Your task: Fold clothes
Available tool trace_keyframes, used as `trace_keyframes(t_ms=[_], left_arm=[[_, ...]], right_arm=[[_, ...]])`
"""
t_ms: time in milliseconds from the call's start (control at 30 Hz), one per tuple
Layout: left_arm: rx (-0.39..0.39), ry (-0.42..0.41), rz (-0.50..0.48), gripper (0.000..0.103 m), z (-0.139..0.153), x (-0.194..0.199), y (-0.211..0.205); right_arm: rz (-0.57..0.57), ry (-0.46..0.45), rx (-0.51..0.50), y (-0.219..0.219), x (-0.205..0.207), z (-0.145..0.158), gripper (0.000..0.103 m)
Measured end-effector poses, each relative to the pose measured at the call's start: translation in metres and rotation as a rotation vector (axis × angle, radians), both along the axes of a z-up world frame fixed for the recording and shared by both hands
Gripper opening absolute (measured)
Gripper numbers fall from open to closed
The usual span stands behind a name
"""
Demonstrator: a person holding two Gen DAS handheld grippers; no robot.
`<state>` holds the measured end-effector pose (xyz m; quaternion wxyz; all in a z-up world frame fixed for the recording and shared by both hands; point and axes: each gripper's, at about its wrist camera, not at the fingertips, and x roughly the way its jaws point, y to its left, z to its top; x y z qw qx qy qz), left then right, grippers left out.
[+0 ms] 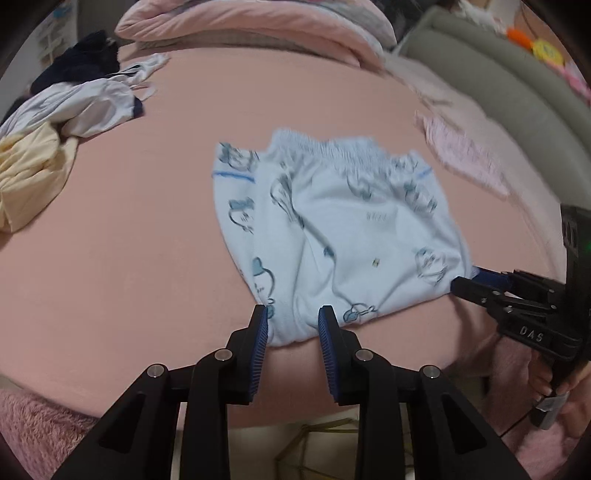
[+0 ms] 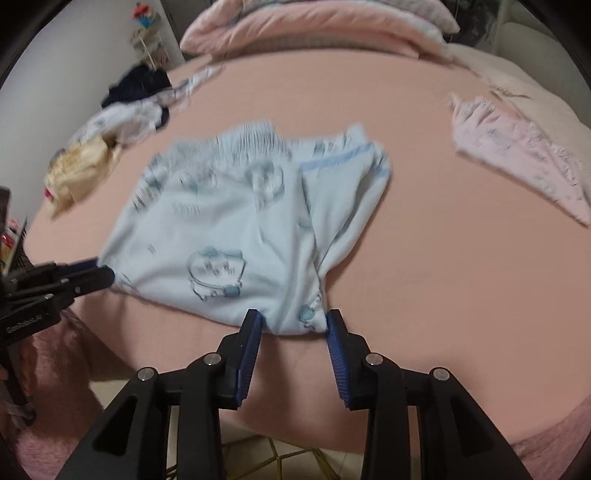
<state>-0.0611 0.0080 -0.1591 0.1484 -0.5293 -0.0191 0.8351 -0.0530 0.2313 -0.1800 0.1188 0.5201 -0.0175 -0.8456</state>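
Pale blue printed shorts (image 1: 343, 236) lie folded on the pink bedsheet (image 1: 147, 229), elastic waistband away, near edge at the bed's front. The left gripper (image 1: 293, 314) and right gripper (image 2: 293, 319) each stand parted, near corners between unpressed pads.

Soft, even indoor light with faint shadows; both fisheye views bend and darken at the edges, with motion blur throughout.

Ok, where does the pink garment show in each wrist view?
Left wrist: pink garment at the right, beyond the blue shorts.
Right wrist: pink garment upper right, right of the blue shorts.
Shared landmark: the pillows at top.
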Motion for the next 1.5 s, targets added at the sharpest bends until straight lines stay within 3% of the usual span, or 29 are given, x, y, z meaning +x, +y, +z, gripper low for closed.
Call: trace_keyframes(t_ms=[67, 100, 200, 367, 533, 633, 700, 767, 800, 933, 1000, 1067, 1133, 1167, 1200, 1233, 1300, 1333, 1367, 1433, 1500], left_arm=[[-0.001, -0.023, 0.002, 0.017, -0.009, -0.002, 0.001], [0.006, -0.017, 0.000, 0.015, -0.008, -0.001, 0.001], [-0.026, 0.003, -0.027, 0.012, -0.001, 0.000, 0.003], [-0.094, 0.008, -0.102, 0.009, 0.009, -0.008, 0.003], [-0.094, 0.005, -0.143, 0.009, 0.025, -0.013, -0.007], [-0.092, -0.072, -0.143, 0.009, 0.008, -0.015, -0.006], [-0.076, -0.122, -0.087, 0.012, -0.005, -0.014, -0.019], [-0.027, -0.162, -0.030, 0.012, -0.007, -0.014, -0.034], [-0.013, -0.129, -0.014, 0.012, 0.001, -0.014, -0.038], [0.055, 0.002, 0.021, 0.012, 0.032, -0.016, -0.044], [0.077, 0.049, -0.011, 0.014, 0.038, -0.024, -0.030], [0.082, 0.070, -0.056, 0.023, 0.034, -0.034, -0.008], [0.060, 0.046, -0.083, 0.030, 0.021, -0.045, 0.008], [0.009, 0.017, -0.085, 0.030, 0.011, -0.050, 0.014], [-0.065, -0.012, -0.081, 0.030, -0.002, -0.054, 0.017], [-0.101, -0.018, -0.075, 0.030, -0.008, -0.054, 0.013], [-0.087, -0.021, -0.029, 0.035, -0.010, -0.052, -0.009], [-0.104, -0.026, 0.020, 0.045, -0.009, -0.053, -0.021], [-0.112, -0.023, 0.071, 0.047, -0.006, -0.054, -0.034], [-0.031, -0.002, 0.137, 0.044, 0.005, -0.058, -0.056], [0.076, 0.030, 0.088, 0.044, 0.017, -0.065, -0.050]], right_arm=[[-0.018, 0.019, -0.009, 0.000, -0.001, -0.006, 0.032], [-0.017, 0.025, -0.030, 0.001, -0.002, -0.003, 0.016], [-0.008, 0.069, -0.016, 0.000, 0.002, 0.005, 0.010], [-0.006, 0.107, 0.027, 0.002, 0.008, 0.011, 0.007], [-0.013, 0.104, 0.026, 0.005, 0.006, 0.012, 0.006], [-0.030, 0.034, 0.016, 0.012, 0.005, 0.003, 0.007], [-0.032, -0.027, -0.013, 0.022, 0.005, -0.004, 0.007], [-0.061, -0.032, -0.029, 0.031, 0.006, 0.002, 0.007], [-0.075, -0.033, -0.037, 0.036, 0.007, 0.006, 0.009], [-0.141, 0.123, -0.001, 0.041, 0.002, 0.042, 0.014], [-0.062, 0.135, -0.022, 0.022, -0.012, 0.050, 0.016], [0.059, 0.123, -0.008, -0.008, -0.024, 0.044, 0.016], [0.166, 0.093, 0.031, -0.036, -0.036, 0.032, 0.016], [0.187, 0.054, 0.090, -0.045, -0.043, 0.018, 0.016], [0.196, 0.015, 0.139, -0.048, -0.050, 0.004, 0.014], [0.195, 0.017, 0.119, -0.043, -0.051, 0.004, 0.012], [0.173, 0.019, 0.091, -0.029, -0.053, 0.010, 0.010], [0.152, 0.015, 0.092, -0.020, -0.054, 0.014, 0.010], [0.131, 0.011, 0.093, -0.011, -0.055, 0.018, 0.010], [0.099, 0.028, 0.080, 0.000, -0.057, 0.029, 0.017], [0.112, 0.072, 0.084, -0.006, -0.060, 0.040, 0.017]])
